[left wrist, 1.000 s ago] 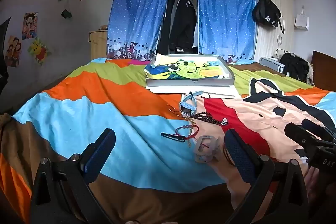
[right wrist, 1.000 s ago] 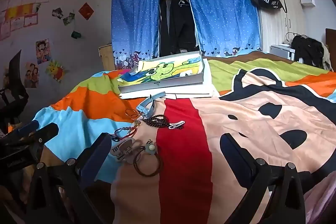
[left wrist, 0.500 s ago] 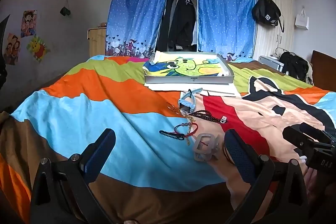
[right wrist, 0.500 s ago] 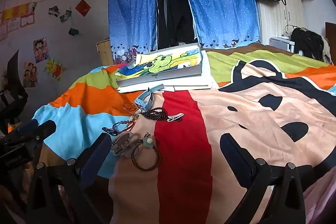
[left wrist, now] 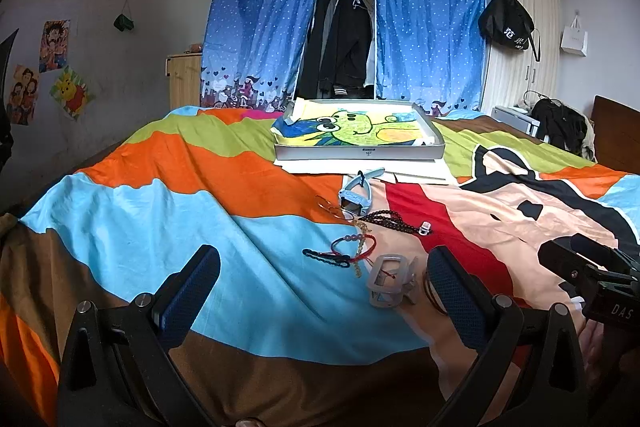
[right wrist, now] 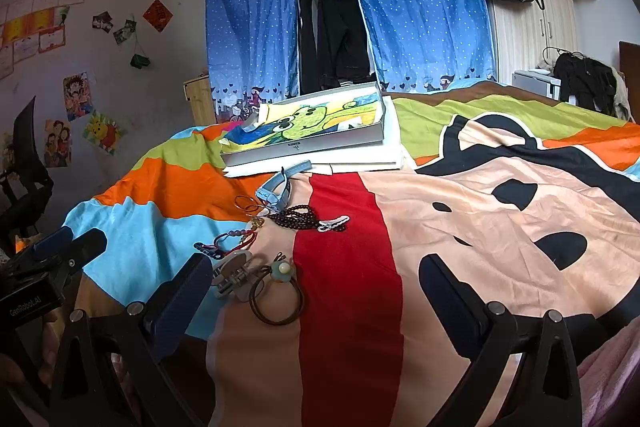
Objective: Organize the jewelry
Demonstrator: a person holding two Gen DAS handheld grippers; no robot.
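Jewelry lying loose on bedspread (left wrist: 168, 227)
Hovering near, jaws spread, gripping nothing: left gripper (left wrist: 320, 291), right gripper (right wrist: 320, 295); hair tie (right wrist: 277, 301), grey clip (left wrist: 388, 286) between.

From my left wrist view, the brown hair tie (left wrist: 430, 293) sits mostly hidden behind my gripper finger; the gold chain's (left wrist: 360, 245) charms are too small to read.

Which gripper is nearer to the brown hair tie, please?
Right. The hair tie lies just ahead of the right gripper, beside its left finger. The left gripper sits further left; its right finger hides most of it.
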